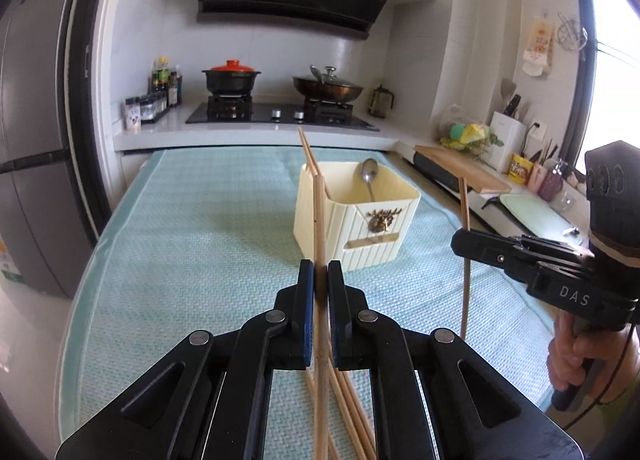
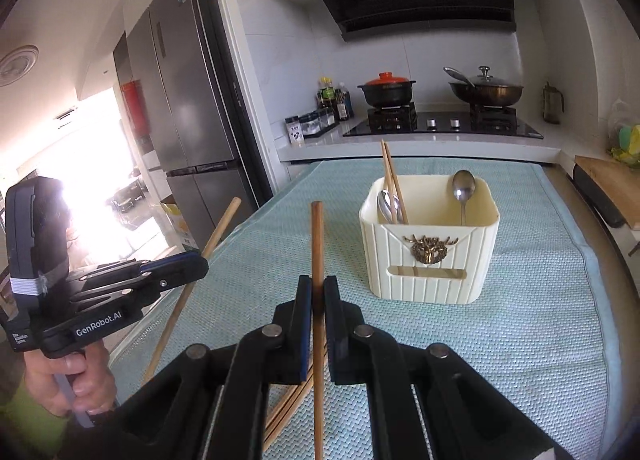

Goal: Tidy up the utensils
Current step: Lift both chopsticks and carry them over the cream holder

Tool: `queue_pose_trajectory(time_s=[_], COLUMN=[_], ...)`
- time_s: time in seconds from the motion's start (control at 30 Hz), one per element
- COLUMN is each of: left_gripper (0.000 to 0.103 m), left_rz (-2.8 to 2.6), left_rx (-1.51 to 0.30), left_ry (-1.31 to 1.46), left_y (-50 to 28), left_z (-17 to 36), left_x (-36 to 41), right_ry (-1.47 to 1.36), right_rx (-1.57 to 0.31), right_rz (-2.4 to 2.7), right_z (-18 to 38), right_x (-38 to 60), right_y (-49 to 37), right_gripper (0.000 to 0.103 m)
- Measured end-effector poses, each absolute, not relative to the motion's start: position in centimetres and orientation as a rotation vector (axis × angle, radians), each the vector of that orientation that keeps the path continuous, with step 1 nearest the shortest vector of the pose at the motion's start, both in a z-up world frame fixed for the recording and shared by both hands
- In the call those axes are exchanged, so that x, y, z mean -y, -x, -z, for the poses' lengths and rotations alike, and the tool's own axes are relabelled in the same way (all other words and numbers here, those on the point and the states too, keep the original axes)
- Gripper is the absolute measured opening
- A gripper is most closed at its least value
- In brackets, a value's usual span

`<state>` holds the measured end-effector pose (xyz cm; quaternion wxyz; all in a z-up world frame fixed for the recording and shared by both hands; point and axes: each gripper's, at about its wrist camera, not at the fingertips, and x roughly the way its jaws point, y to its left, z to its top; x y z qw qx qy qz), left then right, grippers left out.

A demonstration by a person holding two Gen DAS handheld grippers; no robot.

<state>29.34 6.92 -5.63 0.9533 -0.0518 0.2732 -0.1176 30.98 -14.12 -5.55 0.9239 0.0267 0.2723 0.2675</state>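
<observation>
We see the cream holder (image 2: 430, 244) on the table (image 2: 540, 300) beyond both tongs, containing two chopsticks (image 2: 394, 188) and two spoons (image 2: 463, 190). Left tongs (image 1: 319, 272) clamp one chopstick (image 1: 319, 220); right tongs (image 2: 318, 288) clamp another (image 2: 317, 244). Loose chopsticks (image 1: 352, 412) lie beneath them.

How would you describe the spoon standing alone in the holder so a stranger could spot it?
On the blue mat stands a cream utensil holder. The lone spoon stands bowl-up in its right compartment, with no chopsticks beside it.
</observation>
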Motion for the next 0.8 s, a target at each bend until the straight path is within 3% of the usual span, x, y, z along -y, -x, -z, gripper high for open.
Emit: queue_pose_trajectory(time_s=[0.8], left_gripper=[0.004], left_rz=[0.266], left_rx=[-0.516], left_ry=[0.186], left_y=[-27.5], left_z=[4.0], left_x=[-7.0], right_ry=[-0.051], right_rx=[-0.497], right_rz=[-0.529], right_z=[4.2], right_x=[15.6], right_y=[-28.9], right_gripper=[0.006])
